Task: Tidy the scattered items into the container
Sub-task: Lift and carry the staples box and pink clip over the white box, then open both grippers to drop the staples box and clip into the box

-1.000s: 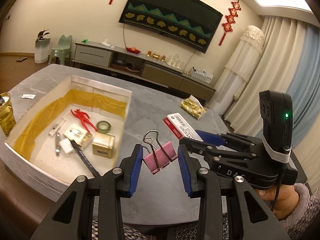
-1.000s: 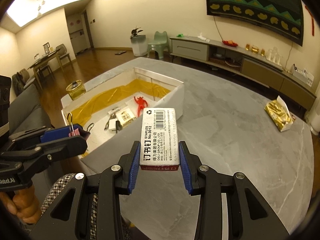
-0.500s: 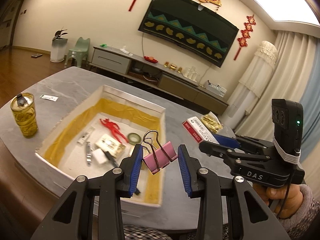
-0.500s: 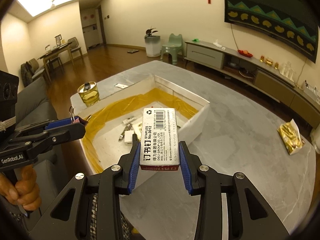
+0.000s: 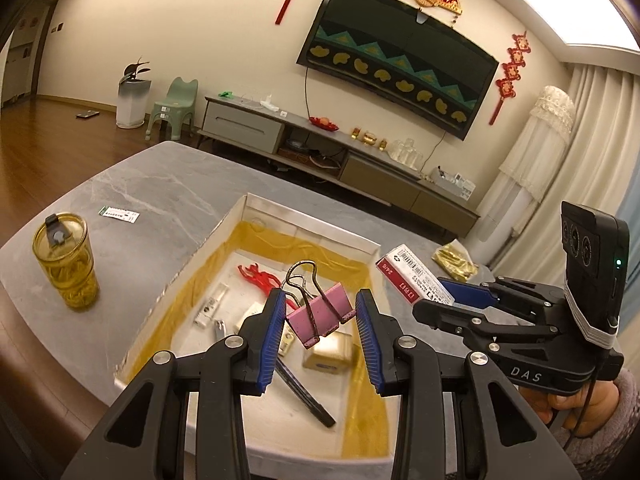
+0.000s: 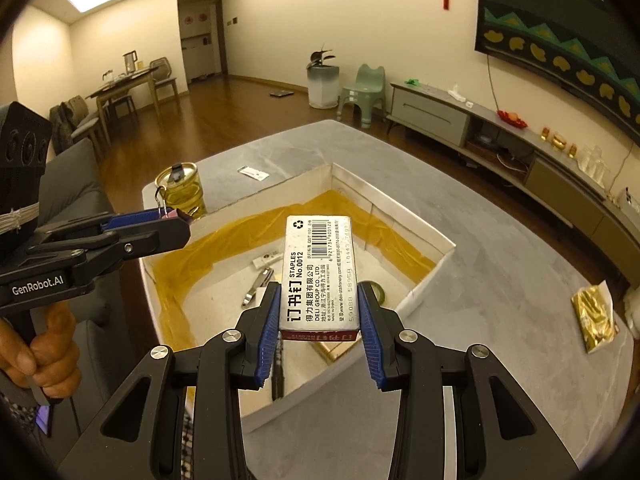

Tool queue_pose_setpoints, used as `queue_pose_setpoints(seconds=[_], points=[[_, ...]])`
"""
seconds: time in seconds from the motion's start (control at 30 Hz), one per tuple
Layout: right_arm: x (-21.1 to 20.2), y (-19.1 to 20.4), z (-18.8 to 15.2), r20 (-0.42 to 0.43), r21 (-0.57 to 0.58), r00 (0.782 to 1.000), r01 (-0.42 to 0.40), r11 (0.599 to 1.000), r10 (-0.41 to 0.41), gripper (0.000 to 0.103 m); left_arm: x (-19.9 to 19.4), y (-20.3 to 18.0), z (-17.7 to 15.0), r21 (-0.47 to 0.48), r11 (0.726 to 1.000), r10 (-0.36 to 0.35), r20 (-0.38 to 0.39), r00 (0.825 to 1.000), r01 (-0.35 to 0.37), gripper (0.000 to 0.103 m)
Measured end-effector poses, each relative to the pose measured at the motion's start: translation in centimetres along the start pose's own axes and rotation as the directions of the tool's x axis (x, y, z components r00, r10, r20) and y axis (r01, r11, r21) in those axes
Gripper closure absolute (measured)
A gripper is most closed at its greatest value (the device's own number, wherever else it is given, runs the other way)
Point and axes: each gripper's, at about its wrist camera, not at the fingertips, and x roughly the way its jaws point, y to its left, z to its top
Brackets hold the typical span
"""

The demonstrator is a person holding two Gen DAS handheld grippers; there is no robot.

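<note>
A: What does the left gripper (image 5: 320,322) carry?

B: A pink binder clip (image 5: 319,314), clamped between the blue fingers (image 5: 273,336). It sits tilted, its wire handles pointing up and away from the camera, the pink body slanting down toward the left finger. It hangs above the white box (image 5: 280,222), over the things already lying inside.

A: And the right gripper (image 6: 319,330)?

B: Its fingers (image 6: 267,332) are clenched on a box of staples (image 6: 318,276). The long axis of the box runs straight ahead along the fingers; the barcode end points away, the red end faces the camera. The printed white face looks up. It is held over the near corner of the white box, above the yellow-lined floor.

A: What lies in the white box?

B: From the left wrist view: a red figure (image 5: 258,278) near the far wall, a black pen (image 5: 306,394) lying diagonally with its tip toward the near right, a small cream tin (image 5: 328,354) just beside it, and a nail clipper (image 5: 220,326). The right wrist view also shows a roll of green tape (image 6: 378,290), partly hidden behind the right finger.

A: Anything left on the tabletop (image 5: 160,184)?

B: A glass tumbler of yellow liquid (image 5: 66,266) to the left of the white box, a small card (image 5: 119,212) beyond it, and a gold foil packet (image 6: 594,318) well apart on the right.
</note>
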Motion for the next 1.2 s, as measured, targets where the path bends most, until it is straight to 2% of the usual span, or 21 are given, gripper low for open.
queue_pose_setpoints(seconds=[0.37, 0.53, 0.8, 0.9, 0.93, 1.0, 1.2], points=[[5.9, -2.7, 2.4, -0.063, 0.017, 0.998, 0.002, 1.000, -0.001, 0.063, 7.3, 2.6, 3.0, -0.041, 0.999, 0.023, -0.130, 0.991, -0.028, 0.065], [9.2, -4.0, 3.7, -0.108, 0.012, 0.994, 0.015, 1.000, -0.014, 0.063, 10.8, 3.7, 3.9, -0.069, 0.997, 0.020, -0.206, 0.978, -0.035, 0.065], [13.7, -5.4, 5.0, -0.170, -0.024, 0.984, 0.042, 0.999, -0.046, 0.062, 15.1, 5.5, 4.3, -0.093, 0.991, 0.071, -0.289, 0.955, -0.101, 0.065], [14.9, -6.2, 5.3, -0.183, -0.026, 0.982, 0.050, 0.998, -0.053, 0.060, 16.1, 6.3, 4.5, -0.111, 0.984, 0.097, -0.311, 0.945, -0.138, 0.064], [15.2, -6.5, 5.3, -0.190, -0.023, 0.980, 0.053, 0.998, -0.056, 0.055, 16.3, 6.8, 4.5, -0.131, 0.983, 0.083, -0.315, 0.945, -0.130, 0.064], [15.4, -6.9, 5.2, -0.193, -0.008, 0.980, 0.050, 0.999, -0.050, 0.054, 16.1, 7.2, 4.5, -0.163, 0.980, 0.056, -0.318, 0.946, -0.113, 0.062], [15.0, -7.8, 4.1, -0.198, 0.038, 0.980, 0.035, 0.999, -0.027, 0.054, 14.4, 7.5, 4.6, -0.177, 0.980, 0.039, -0.296, 0.954, -0.095, 0.061]])
